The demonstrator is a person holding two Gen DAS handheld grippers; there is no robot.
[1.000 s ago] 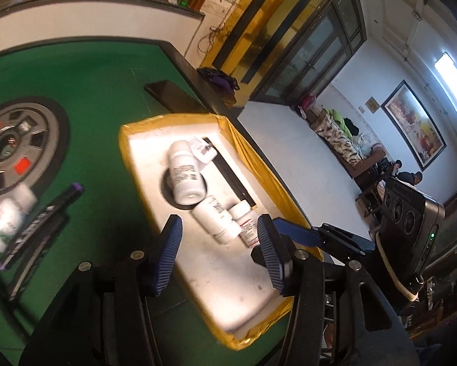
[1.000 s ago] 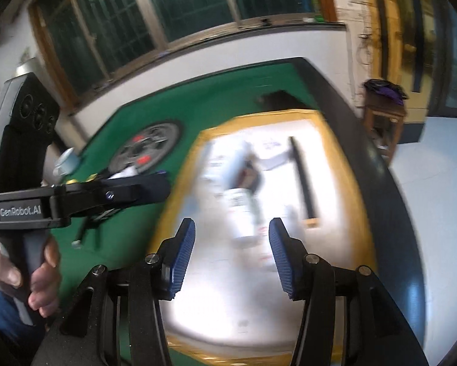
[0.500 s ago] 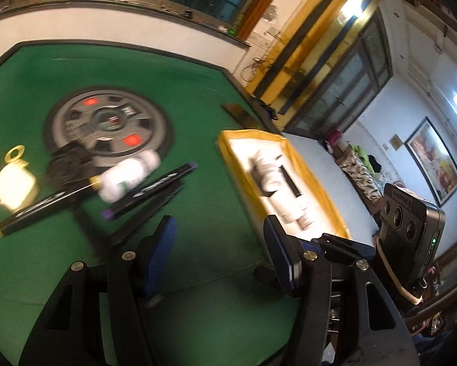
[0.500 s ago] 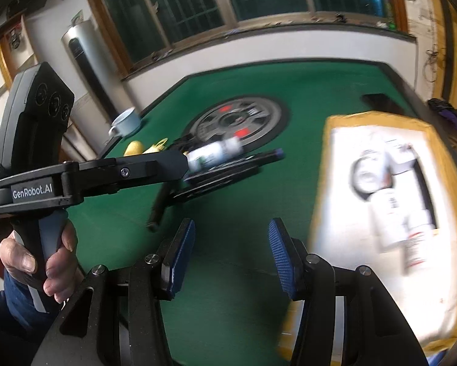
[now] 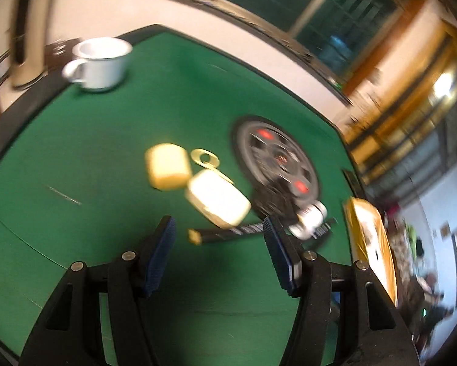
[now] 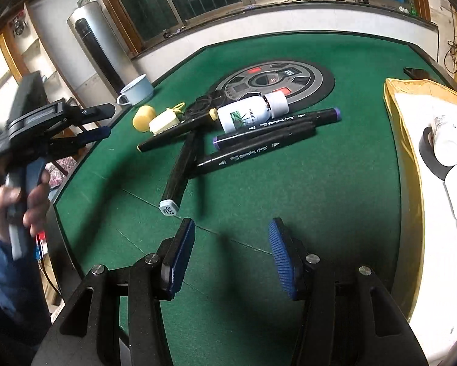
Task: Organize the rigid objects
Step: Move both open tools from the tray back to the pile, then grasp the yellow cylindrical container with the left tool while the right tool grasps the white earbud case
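Several black markers [image 6: 252, 140] lie in a loose pile on the green table with a white bottle [image 6: 249, 113], a yellow case [image 6: 143, 117] and a cream case [image 6: 164, 120]. My right gripper [image 6: 230, 250] is open and empty, low over the felt in front of the pile. My left gripper [image 5: 217, 251] is open and empty, just short of a black marker [image 5: 228, 231] and the cream case [image 5: 217, 198]; it also shows at the left of the right wrist view [image 6: 97, 122]. A yellow-rimmed white tray [image 6: 408, 140] at the right holds white bottles [image 6: 446, 140].
A round grey control panel [image 6: 274, 80] sits in the table's middle. A white mug [image 6: 137, 91] stands at the far left edge, also in the left wrist view [image 5: 98, 61]. A black tape roll [image 6: 429, 149] lies in the tray. A tall grey unit [image 6: 91, 48] stands beyond the table.
Both grippers have swung left, away from the tray and toward the pile of markers and cases. Both stay open and empty.
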